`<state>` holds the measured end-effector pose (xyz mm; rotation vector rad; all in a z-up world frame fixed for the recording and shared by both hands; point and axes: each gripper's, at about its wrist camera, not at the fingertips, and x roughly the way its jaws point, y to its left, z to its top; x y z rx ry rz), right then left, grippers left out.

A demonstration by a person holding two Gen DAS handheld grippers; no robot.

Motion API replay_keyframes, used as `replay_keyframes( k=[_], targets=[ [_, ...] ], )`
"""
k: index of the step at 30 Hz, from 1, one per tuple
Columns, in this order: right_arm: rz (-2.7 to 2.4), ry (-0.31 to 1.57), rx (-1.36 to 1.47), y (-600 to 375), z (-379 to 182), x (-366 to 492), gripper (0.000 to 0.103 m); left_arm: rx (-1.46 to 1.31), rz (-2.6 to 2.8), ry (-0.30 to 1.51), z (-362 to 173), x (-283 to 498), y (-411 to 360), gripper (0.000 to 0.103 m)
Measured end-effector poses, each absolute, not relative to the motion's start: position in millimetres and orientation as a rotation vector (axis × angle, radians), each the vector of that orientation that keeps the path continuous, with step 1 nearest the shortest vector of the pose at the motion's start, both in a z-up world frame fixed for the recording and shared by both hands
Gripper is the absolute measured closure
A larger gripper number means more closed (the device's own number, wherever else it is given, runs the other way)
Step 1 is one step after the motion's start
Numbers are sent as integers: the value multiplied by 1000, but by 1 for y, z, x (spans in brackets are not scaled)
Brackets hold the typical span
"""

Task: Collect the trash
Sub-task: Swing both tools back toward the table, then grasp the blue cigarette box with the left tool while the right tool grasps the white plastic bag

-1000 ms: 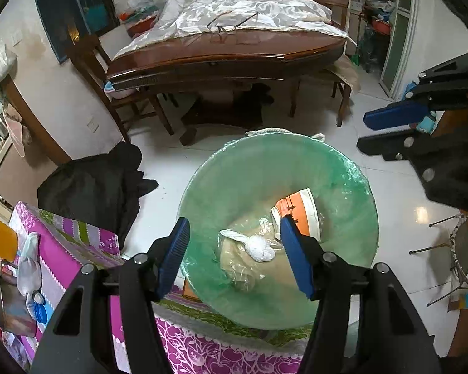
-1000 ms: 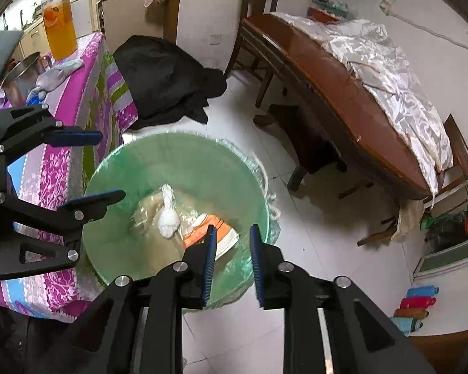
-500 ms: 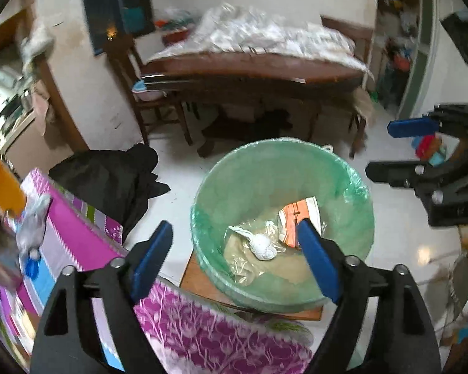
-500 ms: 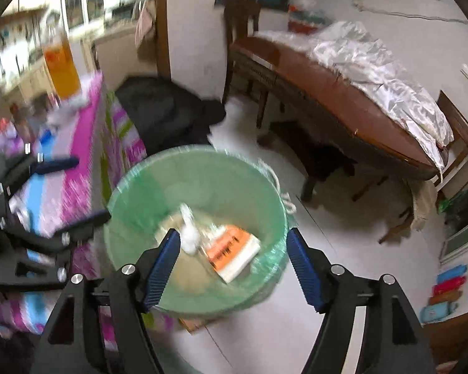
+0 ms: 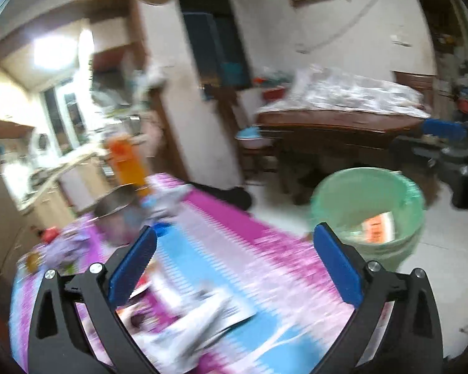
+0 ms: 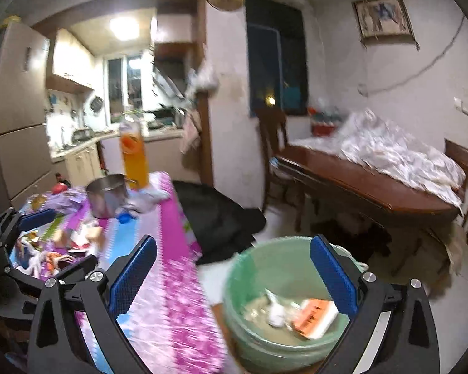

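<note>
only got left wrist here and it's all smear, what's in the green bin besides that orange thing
Observer: The right wrist view shows a white knotted wad lying beside the orange and white packet in the green bin.
Operator: are the right tongs carrying anything
Observer: No. Their jaws have just been opening and stand wide apart, with nothing between them.
Operator: any trash left on the table
Observer: Yes. Crumpled wrappers lie on its left part, nearer the camera than the steel pot.
</note>
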<state>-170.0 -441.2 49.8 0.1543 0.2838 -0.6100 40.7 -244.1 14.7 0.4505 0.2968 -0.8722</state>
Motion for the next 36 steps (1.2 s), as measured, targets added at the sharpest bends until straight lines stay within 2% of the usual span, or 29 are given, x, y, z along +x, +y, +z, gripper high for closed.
replay_keyframes(
  k=[6,15,18,22,28,31,34,36],
  targets=[
    [-531,291,57,-385,43,-137,5,271,-671,425,13,91,-145,6],
    [-196,448,63,-344,5,-73,5,83,-344,601,-9,172,2,6],
    [-6,556,-34,-328,-5,-40,5,73,-327,669,-25,179,20,6],
    [158,685,-383,-304,-16,-3,5,102,-373,727,-37,185,37,6],
    [420,903,-732,-291,-29,55,5,258,-497,706,-33,206,35,6],
    [499,918,-835,-281,-33,64,5,409,-578,672,-33,226,23,6],
    [544,991,-853,-277,-44,75,15,547,-715,632,-34,240,13,8],
    [558,1035,-865,-276,-54,78,37,640,-789,598,-35,248,5,10]
  ],
)
